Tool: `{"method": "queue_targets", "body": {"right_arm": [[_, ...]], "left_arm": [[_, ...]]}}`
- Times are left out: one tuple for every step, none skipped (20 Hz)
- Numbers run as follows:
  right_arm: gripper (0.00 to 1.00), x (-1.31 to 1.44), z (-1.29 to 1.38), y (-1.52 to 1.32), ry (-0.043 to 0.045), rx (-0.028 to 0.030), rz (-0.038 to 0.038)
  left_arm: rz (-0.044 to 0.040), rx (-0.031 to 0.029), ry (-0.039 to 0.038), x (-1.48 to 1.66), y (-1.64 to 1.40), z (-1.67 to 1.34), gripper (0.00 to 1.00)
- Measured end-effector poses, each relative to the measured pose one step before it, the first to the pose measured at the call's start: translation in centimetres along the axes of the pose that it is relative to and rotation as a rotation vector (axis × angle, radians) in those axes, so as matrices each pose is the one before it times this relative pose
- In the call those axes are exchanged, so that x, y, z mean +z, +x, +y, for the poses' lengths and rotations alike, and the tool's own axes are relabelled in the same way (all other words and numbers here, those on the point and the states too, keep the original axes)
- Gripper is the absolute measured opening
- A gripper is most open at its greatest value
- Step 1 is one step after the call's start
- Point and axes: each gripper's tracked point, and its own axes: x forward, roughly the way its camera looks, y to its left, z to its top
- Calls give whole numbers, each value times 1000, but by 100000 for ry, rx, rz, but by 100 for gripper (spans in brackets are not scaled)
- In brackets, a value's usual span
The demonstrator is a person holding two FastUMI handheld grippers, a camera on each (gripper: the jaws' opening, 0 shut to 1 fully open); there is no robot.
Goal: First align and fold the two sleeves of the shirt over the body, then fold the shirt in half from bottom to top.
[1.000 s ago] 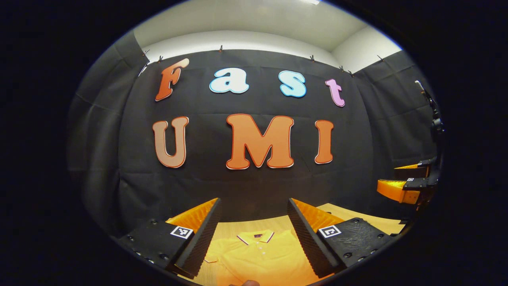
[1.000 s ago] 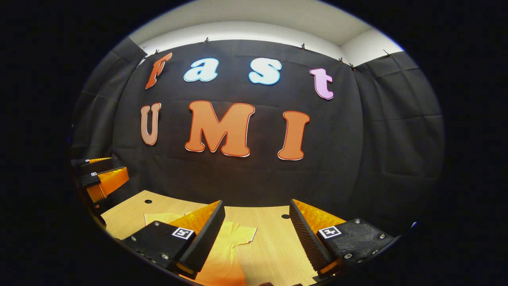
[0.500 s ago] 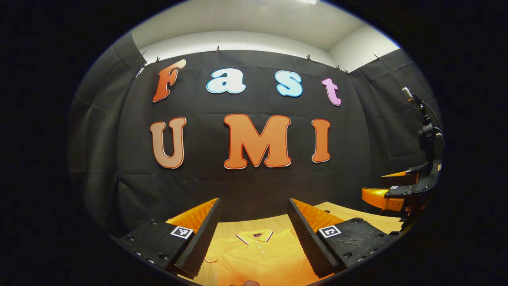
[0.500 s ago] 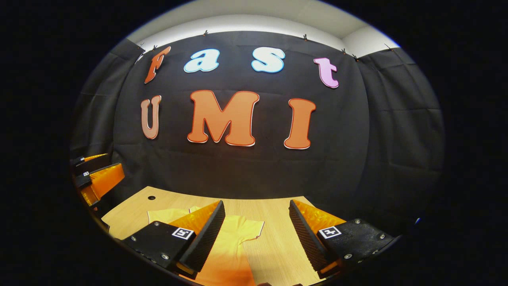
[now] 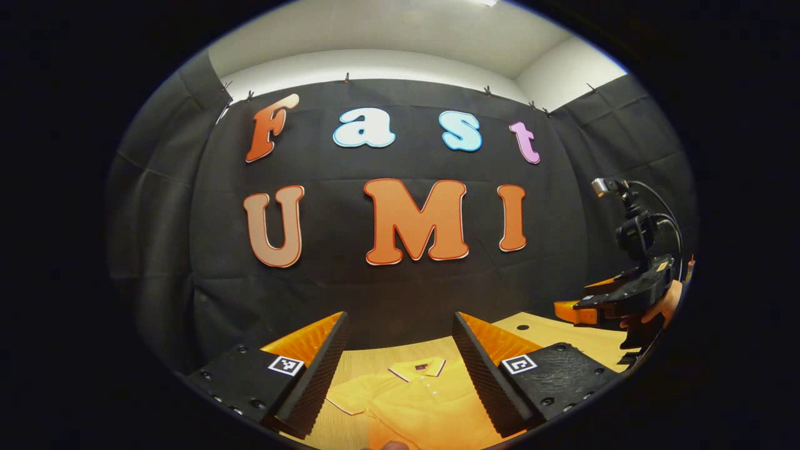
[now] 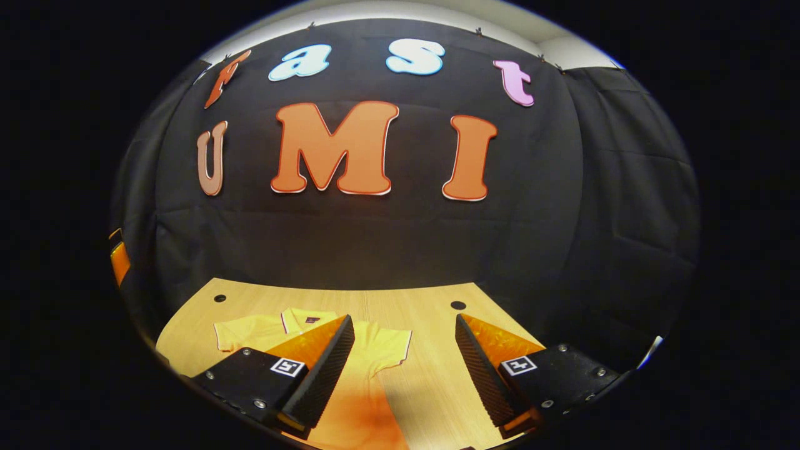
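While my left gripper hangs above the wooden table with jaws wide apart and nothing between them, the yellow polo shirt lies flat below, collar toward the booth wall. Off to my right, a hand holds my right gripper, its jaws equally wide and empty, above the shirt's short sleeve

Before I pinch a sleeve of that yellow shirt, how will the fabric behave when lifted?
Probably floppy: the yellow shirt lies flat on the wooden table, so a lifted sleeve should drape and trail. Likely light; a thin layer may slip from a shallow pinch. The right gripper stands open above it.
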Motion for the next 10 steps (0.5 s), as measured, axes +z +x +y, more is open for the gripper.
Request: {"method": "queue_targets", "body": {"right_arm": [[98, -630, 435, 996, 801, 2143, 3178], [98, -723, 187, 1045, 601, 1244, 3060], [98, -653, 59, 1215, 420, 879, 3326], [98, -727, 4, 1224, 396, 315, 3567], [98, -658, 187, 1183, 361, 926, 3280], [98, -724, -180, 1342, 182, 332, 3501], [98, -701, -13, 1270, 72, 841, 3807], [98, -709, -282, 927, 21, 292, 3657], [99, -456, -82, 1176, -468, 678, 3578], [98, -471, -326, 1085, 76, 151, 3265]], "left_arm": [[285, 1729, 133, -207, 17, 560, 99], [502, 1923, 324, -238, -5, 483, 99], [479, 2461, 403, -45, -124, 511, 99], [690, 3088, 456, -138, 35, 444, 99], [455, 3106, 521, 72, -156, 697, 99], [203, 2903, 378, -23, -209, 505, 99], [338, 2792, 237, 49, -55, 460, 99], [736, 2761, 382, -266, -116, 357, 99], [821, 2690, 808, -130, -232, 333, 99], [772, 2603, 360, -158, -151, 364, 99]]}}
